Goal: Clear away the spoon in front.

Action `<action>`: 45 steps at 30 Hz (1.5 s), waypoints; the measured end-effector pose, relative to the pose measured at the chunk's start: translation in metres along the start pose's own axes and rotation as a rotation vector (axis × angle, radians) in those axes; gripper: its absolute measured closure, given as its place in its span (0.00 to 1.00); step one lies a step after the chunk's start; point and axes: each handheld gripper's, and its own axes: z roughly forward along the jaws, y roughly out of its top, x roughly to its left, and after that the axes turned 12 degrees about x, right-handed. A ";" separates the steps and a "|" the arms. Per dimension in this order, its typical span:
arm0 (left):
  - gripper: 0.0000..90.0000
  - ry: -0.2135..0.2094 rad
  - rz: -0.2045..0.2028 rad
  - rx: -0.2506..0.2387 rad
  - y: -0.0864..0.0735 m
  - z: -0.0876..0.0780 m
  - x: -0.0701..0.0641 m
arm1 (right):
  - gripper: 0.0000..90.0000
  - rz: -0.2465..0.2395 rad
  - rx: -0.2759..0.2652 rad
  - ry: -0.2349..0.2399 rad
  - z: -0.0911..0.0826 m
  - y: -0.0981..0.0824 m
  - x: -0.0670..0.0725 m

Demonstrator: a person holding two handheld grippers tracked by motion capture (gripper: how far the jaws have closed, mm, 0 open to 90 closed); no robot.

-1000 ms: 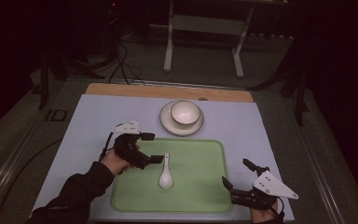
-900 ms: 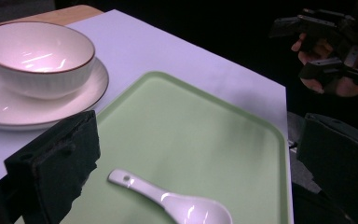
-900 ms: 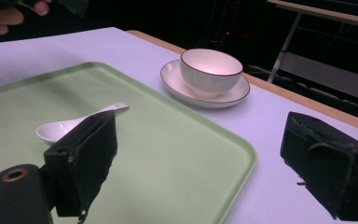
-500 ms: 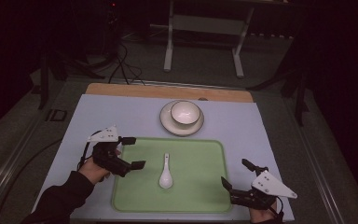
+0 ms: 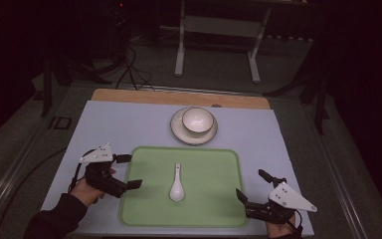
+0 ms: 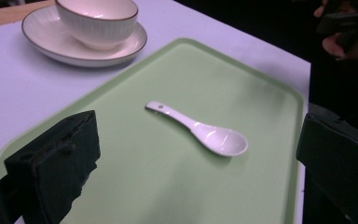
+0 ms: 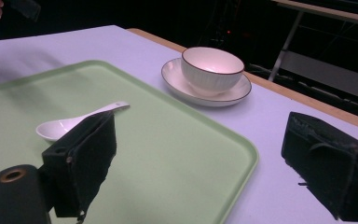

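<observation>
The left claw has pulled back off the tray since a second ago, away from the spoon and out to the tray's left edge; the spoon lies where it did, and the right claw has barely budged.

High view: the small white ceramic spoon lies flat in the middle of the pale green plastic tray, handle pointing away towards the white ribbed bowl on its white saucer. Left claw hangs at the tray's left rim, jaws apart, nothing held. Right claw sits at the lower right corner, jaws apart too.

Left gripper view: jaws wide, spoon framed between them but well off, bowl end nearer the right-hand jaw.

Right gripper view: jaws spread, the spoon partly behind the left-hand jaw, bowl and saucer beyond on the lilac table.

My read: the spoon looks set down, and the hands are clear. Any next move calls for a low, level approach to pinch that thin handle.
</observation>
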 end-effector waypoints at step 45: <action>0.00 0.050 -0.076 -0.009 -0.048 0.010 0.011 | 0.11 0.033 0.076 -0.035 0.013 -0.009 -0.006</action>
